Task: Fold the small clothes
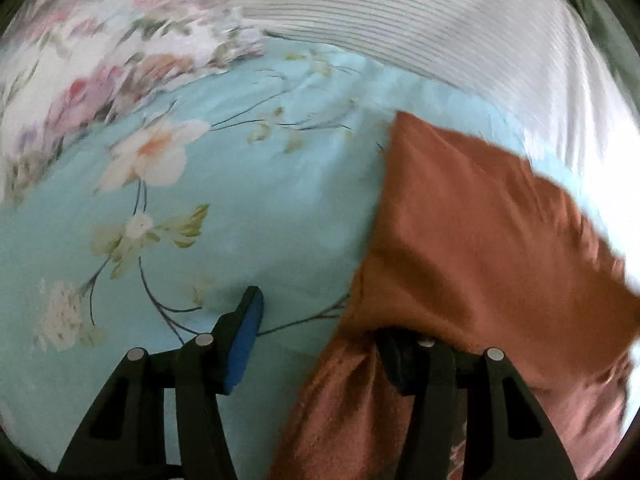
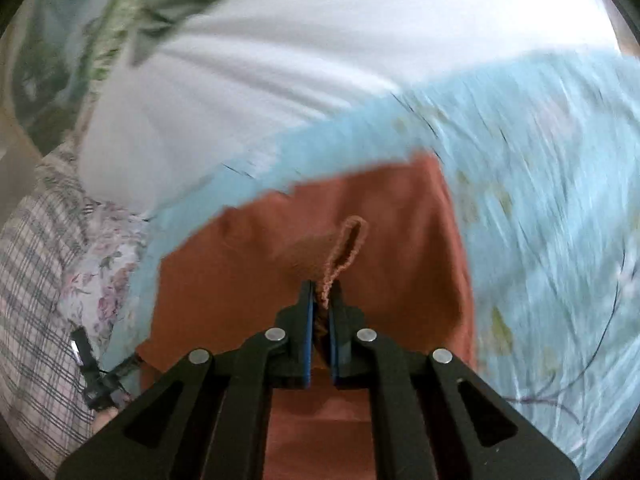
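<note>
A rust-orange garment [image 1: 480, 232] lies on a light blue floral bedsheet [image 1: 240, 200]. In the left wrist view my left gripper [image 1: 320, 320] stands open; its left fingertip [image 1: 250, 312] rests on the sheet, and the garment's edge drapes over the right finger and hides its tip. In the right wrist view my right gripper [image 2: 321, 292] is shut on a bunched fold of the rust-orange garment [image 2: 280, 264], with a small loop of fabric [image 2: 346, 244] sticking out past the tips. The garment spreads flat beyond and below the fingers.
A white ribbed pillow or cover [image 1: 460, 40] lies at the far side of the bed, also in the right wrist view [image 2: 300, 52]. A pink floral cloth [image 1: 100, 52] lies far left. A plaid cloth [image 2: 36, 264] and dark green fabric [image 2: 132, 12] lie at left.
</note>
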A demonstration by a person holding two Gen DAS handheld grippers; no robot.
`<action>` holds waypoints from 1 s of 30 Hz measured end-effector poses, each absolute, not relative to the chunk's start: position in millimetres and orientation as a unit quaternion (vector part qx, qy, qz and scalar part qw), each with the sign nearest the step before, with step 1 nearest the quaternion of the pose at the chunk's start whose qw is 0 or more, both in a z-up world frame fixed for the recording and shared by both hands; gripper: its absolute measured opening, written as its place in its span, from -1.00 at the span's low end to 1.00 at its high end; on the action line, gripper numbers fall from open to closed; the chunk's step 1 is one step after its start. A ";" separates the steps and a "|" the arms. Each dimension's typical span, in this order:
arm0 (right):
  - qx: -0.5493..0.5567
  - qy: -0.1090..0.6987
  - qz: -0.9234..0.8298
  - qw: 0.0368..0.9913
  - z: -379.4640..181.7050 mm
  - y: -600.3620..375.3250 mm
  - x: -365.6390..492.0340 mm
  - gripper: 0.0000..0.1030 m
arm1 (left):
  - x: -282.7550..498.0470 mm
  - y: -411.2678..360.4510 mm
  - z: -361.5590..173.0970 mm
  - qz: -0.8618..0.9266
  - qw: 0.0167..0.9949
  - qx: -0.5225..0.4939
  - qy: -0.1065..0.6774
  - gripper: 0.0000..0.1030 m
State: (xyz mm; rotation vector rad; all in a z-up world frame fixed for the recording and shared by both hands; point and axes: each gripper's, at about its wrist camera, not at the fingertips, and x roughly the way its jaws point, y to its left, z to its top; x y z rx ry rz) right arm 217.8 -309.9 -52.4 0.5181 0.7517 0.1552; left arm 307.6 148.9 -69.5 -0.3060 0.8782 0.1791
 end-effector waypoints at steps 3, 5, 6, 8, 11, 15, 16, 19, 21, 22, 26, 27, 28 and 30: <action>0.246 0.372 0.088 0.891 -57.7 -298.5 221.4 -0.86 | 302.2 161.9 -72.0 0.083 0.886 -0.199 0.411 0.07; 0.241 0.348 0.106 0.900 -45.5 -290.1 216.6 -0.86 | 300.9 163.5 -72.2 0.078 0.887 -0.203 0.408 0.06; 0.237 0.334 0.109 0.906 -38.8 -289.2 213.1 -0.86 | 299.9 163.6 -72.2 0.076 0.888 -0.202 0.407 0.07; 0.228 0.320 0.096 0.915 -30.6 -292.3 207.4 -0.86 | 298.0 162.6 -71.6 0.072 0.888 -0.199 0.408 0.07; 0.203 0.356 0.052 0.911 -46.9 -298.1 215.2 -0.86 | 299.3 162.8 -72.6 0.068 0.888 -0.199 0.409 0.07; 0.204 0.373 -0.031 0.904 -63.7 -314.2 209.9 -0.82 | 296.8 162.1 -73.0 0.066 0.889 -0.193 0.409 0.07; 0.214 0.354 -0.036 0.910 -59.0 -316.0 203.6 -0.82 | 292.3 162.4 -73.6 0.065 0.890 -0.194 0.408 0.07; 0.222 0.333 0.031 0.916 -49.6 -297.4 203.9 -0.82 | 291.8 162.7 -74.3 0.064 0.889 -0.196 0.409 0.07; 0.189 0.362 0.075 0.909 -56.6 -272.3 219.3 -0.81 | 292.1 161.6 -73.6 0.066 0.888 -0.193 0.412 0.07; 0.171 0.378 0.076 0.907 -62.2 -264.3 226.1 -0.81 | 292.4 161.5 -73.3 0.066 0.888 -0.192 0.414 0.07; 0.178 0.419 0.038 0.890 -89.6 -281.2 232.6 -0.79 | 287.4 163.4 -71.8 0.060 0.883 -0.182 0.428 0.07; 0.191 0.413 0.031 0.890 -86.2 -288.7 226.0 -0.79 | 284.8 163.2 -70.8 0.059 0.883 -0.175 0.433 0.07; 0.194 0.406 0.020 0.893 -79.5 -295.7 216.6 -0.79 | 282.8 162.9 -69.9 0.057 0.882 -0.170 0.435 0.07; 0.212 0.391 0.021 0.896 -68.5 -307.8 199.3 -0.57 | 274.0 162.0 -65.5 0.052 0.882 -0.158 0.440 0.07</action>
